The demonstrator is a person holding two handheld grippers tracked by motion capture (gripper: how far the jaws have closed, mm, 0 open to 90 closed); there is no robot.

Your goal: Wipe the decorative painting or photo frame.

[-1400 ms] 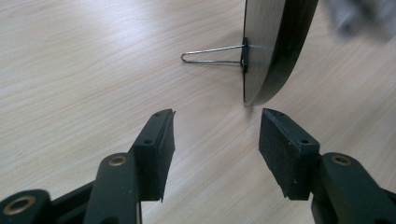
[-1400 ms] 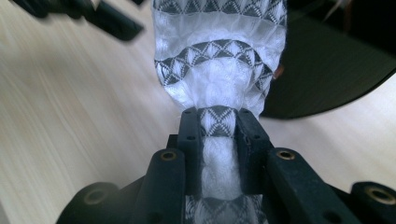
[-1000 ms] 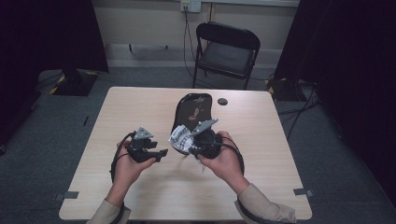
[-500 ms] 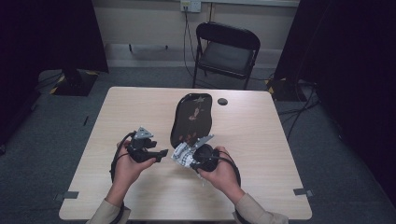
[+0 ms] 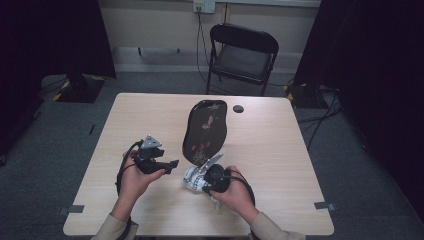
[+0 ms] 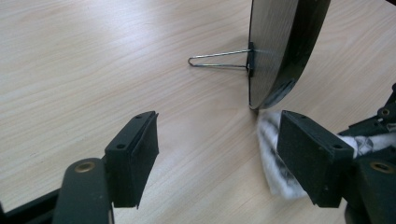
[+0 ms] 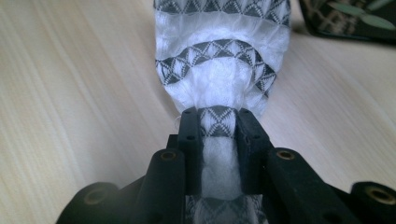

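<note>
A white cloth (image 7: pixel 219 70) with bands of black triangles is pinched in my right gripper (image 7: pixel 218 116), whose jaws are shut on it. In the high view the cloth (image 5: pixel 191 180) lies bunched on the table just ahead of my right gripper (image 5: pixel 200 181), by the near end of a dark oblong tray (image 5: pixel 205 131) with a flower pattern. My left gripper (image 5: pixel 172 164) hovers to the left of the cloth. Its jaws have just been opening and the left gripper (image 6: pixel 217 135) holds nothing. Beyond it are the cloth (image 6: pixel 275 158) and the tray's edge (image 6: pixel 273 51), with a wire loop (image 6: pixel 217 60).
A small round black object (image 5: pixel 238 108) lies on the table past the tray's far right. A black folding chair (image 5: pixel 242 52) stands behind the wooden table (image 5: pixel 280 160). Bare wood stretches to the left and right of my hands.
My right gripper has come down toward me with the cloth, from in front of the tray to the table. My left gripper's jaws stand wider; that hand kept its place.
</note>
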